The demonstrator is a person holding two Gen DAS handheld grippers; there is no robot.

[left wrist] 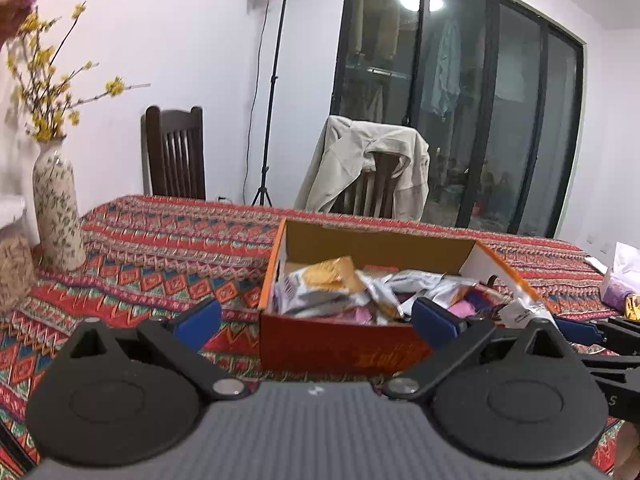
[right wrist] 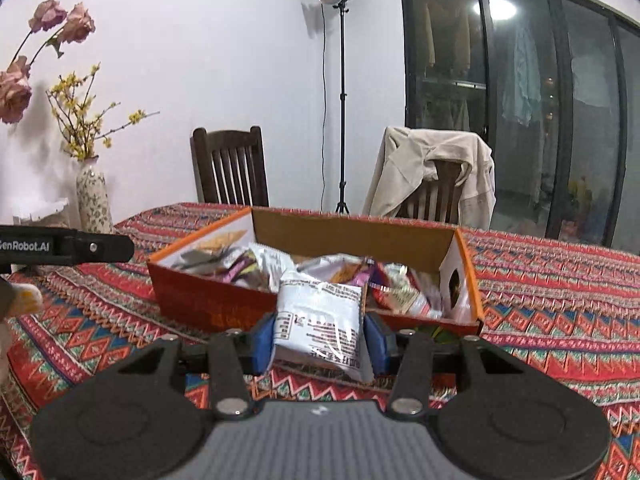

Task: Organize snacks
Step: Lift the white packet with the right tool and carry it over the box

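Note:
An open red-orange cardboard box sits on the patterned tablecloth and holds several snack packets. My left gripper is open and empty, just in front of the box's near wall. My right gripper is shut on a white snack packet with black print, held just in front of the box's near wall. The right gripper's fingers show at the right edge of the left wrist view, with the packet between them.
A patterned vase with yellow flowers stands at the table's left. Two wooden chairs stand behind the table, one draped with a beige jacket. A light stand is behind. A tissue pack lies at the far right.

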